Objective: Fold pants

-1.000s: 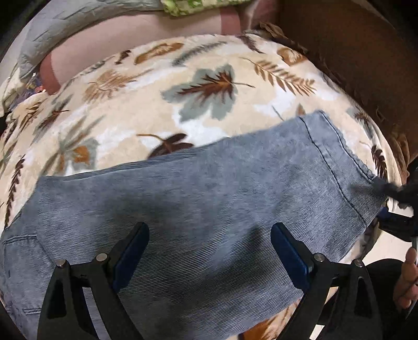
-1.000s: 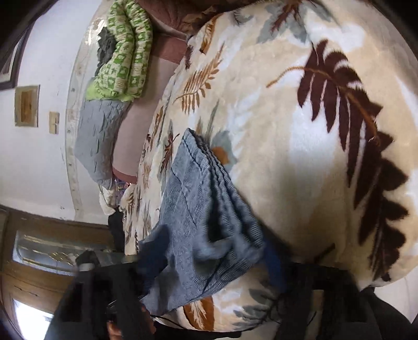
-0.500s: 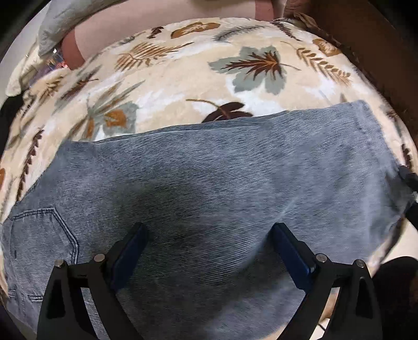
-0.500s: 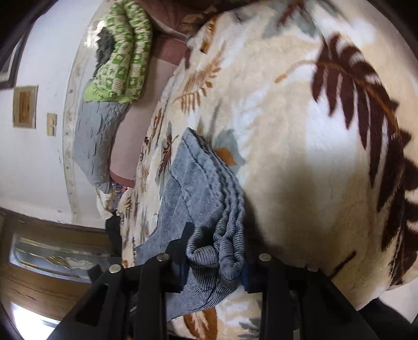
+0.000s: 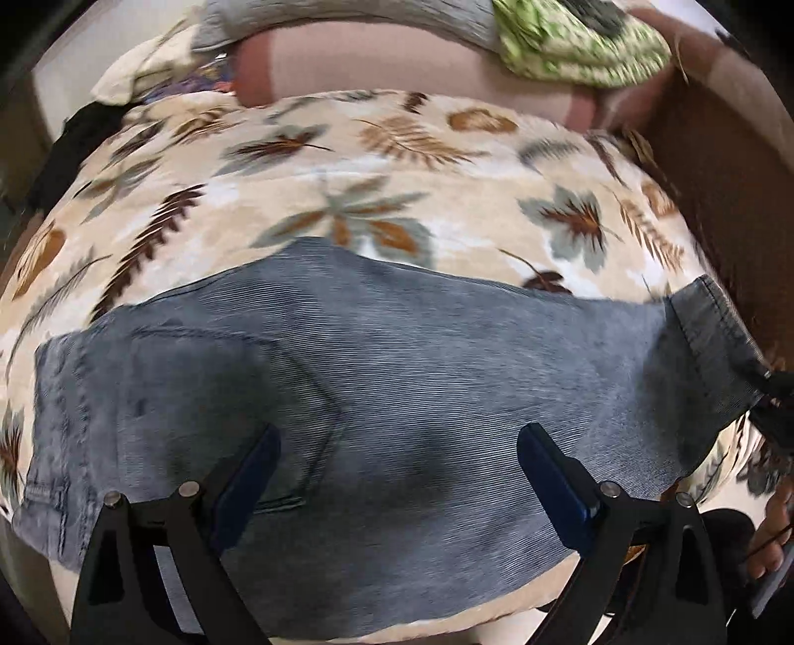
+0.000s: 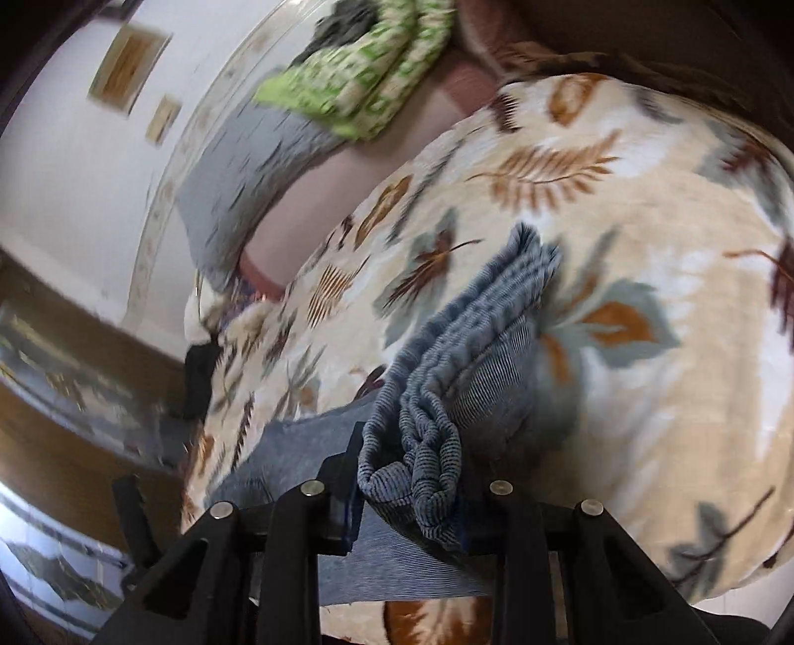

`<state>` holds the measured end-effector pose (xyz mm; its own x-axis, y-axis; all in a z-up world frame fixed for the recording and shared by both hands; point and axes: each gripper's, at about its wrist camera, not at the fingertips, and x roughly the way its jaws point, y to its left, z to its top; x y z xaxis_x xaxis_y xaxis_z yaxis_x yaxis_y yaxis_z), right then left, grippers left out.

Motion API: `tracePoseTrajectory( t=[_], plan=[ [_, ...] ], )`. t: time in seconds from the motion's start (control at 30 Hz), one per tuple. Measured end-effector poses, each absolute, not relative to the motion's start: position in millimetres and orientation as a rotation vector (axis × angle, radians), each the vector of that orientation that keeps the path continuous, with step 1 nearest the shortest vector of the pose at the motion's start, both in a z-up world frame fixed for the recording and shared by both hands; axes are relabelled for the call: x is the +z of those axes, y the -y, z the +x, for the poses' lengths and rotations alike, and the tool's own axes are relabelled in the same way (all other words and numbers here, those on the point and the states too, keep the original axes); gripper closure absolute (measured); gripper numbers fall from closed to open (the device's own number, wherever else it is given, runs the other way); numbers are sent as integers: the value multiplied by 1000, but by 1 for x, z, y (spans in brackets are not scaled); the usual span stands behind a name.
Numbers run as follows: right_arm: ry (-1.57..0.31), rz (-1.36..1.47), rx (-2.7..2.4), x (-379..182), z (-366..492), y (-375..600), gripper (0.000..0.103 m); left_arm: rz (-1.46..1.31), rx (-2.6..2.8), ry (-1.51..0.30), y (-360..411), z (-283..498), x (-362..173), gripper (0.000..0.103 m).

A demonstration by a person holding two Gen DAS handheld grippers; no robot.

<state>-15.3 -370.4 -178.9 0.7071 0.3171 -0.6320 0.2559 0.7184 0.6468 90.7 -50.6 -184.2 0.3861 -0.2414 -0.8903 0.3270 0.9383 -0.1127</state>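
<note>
One pair of grey-blue corduroy pants is counted, spread on one leaf-print fleece blanket. Two grippers are seen: the left gripper and the right gripper. One green patterned cloth and one grey pillow are counted. Two small frames hang on the wall.

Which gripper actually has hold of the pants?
The right gripper: its jaws pinch the bunched hem of the pants. The left gripper stands open above the cloth, gripping nothing.
</note>
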Motion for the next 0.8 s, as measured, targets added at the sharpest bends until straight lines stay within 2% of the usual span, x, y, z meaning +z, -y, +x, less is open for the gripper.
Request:
tracePoseTrajectory(
  t=[0.37, 0.43, 0.5, 0.6, 0.8],
  plan=[
    [-1004, 693, 201, -204, 28, 249, 73, -39, -301, -1063, -11, 93, -173, 6],
    [-1070, 674, 193, -219, 34, 230, 66, -51, -296, -1069, -16, 93, -175, 6],
    [-1119, 697, 241, -231, 36, 223, 49, -56, -295, -1077, -19, 93, -178, 6],
    [-1061, 718, 301, -220, 29, 232, 43, -51, -303, -1079, -17, 91, -178, 6],
    [-880, 687, 145, -194, 7, 293, 43, 33, -365, -1031, 25, 81, -168, 6]
  ],
)
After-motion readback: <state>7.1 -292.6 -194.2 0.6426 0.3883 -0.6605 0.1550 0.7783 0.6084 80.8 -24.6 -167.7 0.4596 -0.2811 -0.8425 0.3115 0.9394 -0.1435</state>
